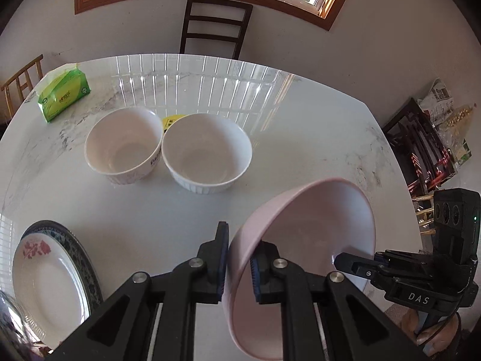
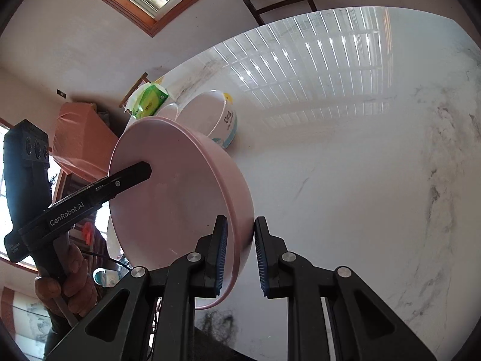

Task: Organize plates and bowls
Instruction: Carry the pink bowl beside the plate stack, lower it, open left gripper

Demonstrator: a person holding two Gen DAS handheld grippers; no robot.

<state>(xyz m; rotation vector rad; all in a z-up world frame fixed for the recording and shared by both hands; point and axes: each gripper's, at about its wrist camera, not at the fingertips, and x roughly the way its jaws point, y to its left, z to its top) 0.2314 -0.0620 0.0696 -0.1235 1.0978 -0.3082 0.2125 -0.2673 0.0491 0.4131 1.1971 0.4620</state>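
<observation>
Left wrist view: the left gripper (image 1: pixel 239 266) is clamping the rim wall of a pink bowl (image 1: pixel 315 225), 1 pad outside and 1 inside, and the bowl is tilting steeply above the marble table (image 1: pixel 300 150). The right gripper (image 1: pixel 345 263) is reaching in from the right, its finger lying inside the bowl at the opposite rim. 2 white bowls (image 1: pixel 168 150) are sitting upright and touching side by side near the table's middle, a green tissue pack (image 1: pixel 64 91) is lying at the far left, and 2 stacked plates (image 1: pixel 51 273), the upper bearing a red flower, are resting at the near left edge. Right wrist view: the right gripper (image 2: pixel 240 258) is pinching the pink bowl's (image 2: pixel 168 198) rim wall between narrow jaws, while the left gripper (image 2: pixel 141 172) is entering from the left, held by a hand (image 2: pixel 69 282). The white bowls (image 2: pixel 210 114) and the tissue pack (image 2: pixel 151 99) are showing behind the raised bowl.
</observation>
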